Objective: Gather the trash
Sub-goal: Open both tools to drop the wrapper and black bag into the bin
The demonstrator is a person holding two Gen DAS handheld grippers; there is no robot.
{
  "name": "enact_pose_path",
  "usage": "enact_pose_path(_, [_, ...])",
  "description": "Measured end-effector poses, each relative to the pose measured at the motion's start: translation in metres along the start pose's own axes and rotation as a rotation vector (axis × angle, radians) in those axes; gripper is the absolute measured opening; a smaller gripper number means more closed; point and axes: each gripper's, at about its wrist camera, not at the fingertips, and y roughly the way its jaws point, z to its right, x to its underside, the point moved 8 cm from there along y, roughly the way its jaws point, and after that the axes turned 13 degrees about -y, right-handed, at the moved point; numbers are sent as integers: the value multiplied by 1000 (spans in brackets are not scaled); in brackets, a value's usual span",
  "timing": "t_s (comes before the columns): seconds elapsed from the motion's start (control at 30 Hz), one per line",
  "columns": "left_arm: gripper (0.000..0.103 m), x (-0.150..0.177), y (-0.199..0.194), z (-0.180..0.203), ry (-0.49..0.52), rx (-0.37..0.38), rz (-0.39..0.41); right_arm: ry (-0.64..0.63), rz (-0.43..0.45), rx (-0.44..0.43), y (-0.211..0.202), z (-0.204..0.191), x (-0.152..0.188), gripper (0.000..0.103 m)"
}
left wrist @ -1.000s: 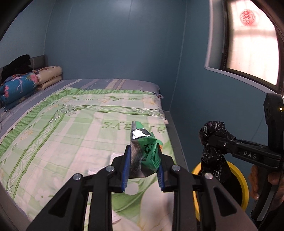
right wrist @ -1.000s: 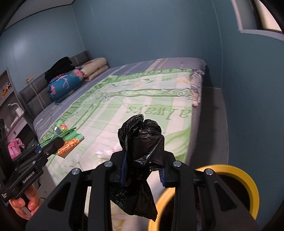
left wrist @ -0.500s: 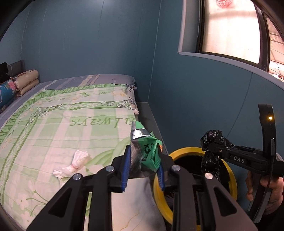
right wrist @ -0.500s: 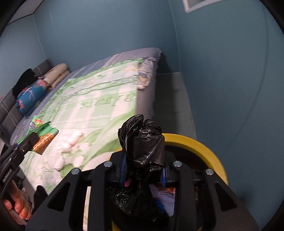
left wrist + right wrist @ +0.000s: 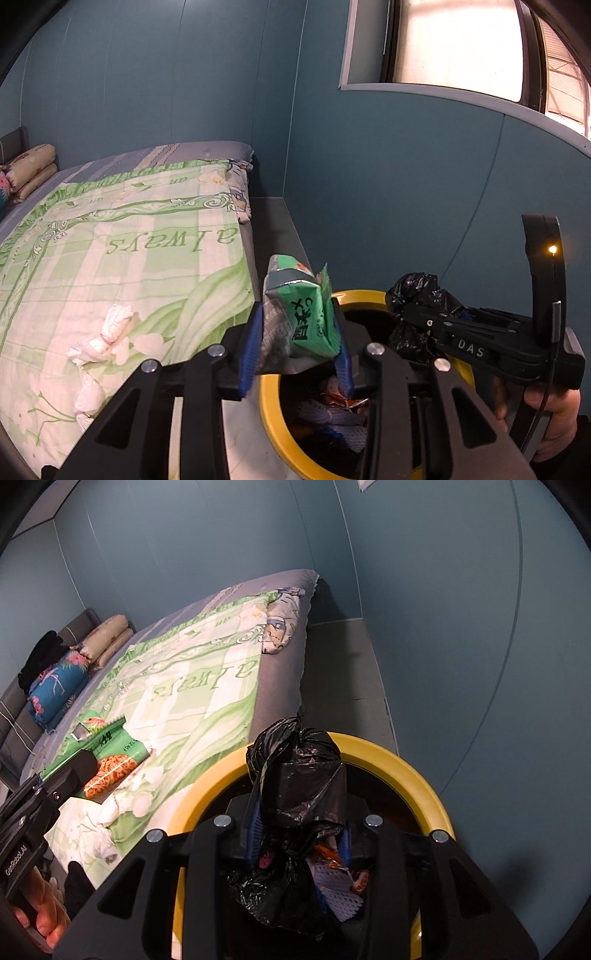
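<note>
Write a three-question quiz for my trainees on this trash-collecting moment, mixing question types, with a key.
1. True or false: the left gripper has a green snack wrapper between its fingers.
2. What does the right gripper carry? A) black plastic bag B) pillow C) bottle
3. Fill in: both grippers are over the ____-rimmed bin.

Key: 1 true; 2 A; 3 yellow. White crumpled tissues lie uncollected on the bed.
</note>
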Motion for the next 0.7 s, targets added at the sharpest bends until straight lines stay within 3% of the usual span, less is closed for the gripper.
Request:
enact_pose_path(0.17, [36,4,4,0,-9,-6,-5,6,-4,13,2,3,3,34])
enact_pose_path(0.33, [45,4,3,-5,-29,-11,0,20,-7,25,5,7,4,47])
enact_pose_path(0.57, [70,1,-13,-12,-43,-29,47,53,21,45,-1,11,-1,60])
enact_pose_path(0.7, [75,-4,-27,-18,-58,-30,79,60,47,42,-4,14,-7,65])
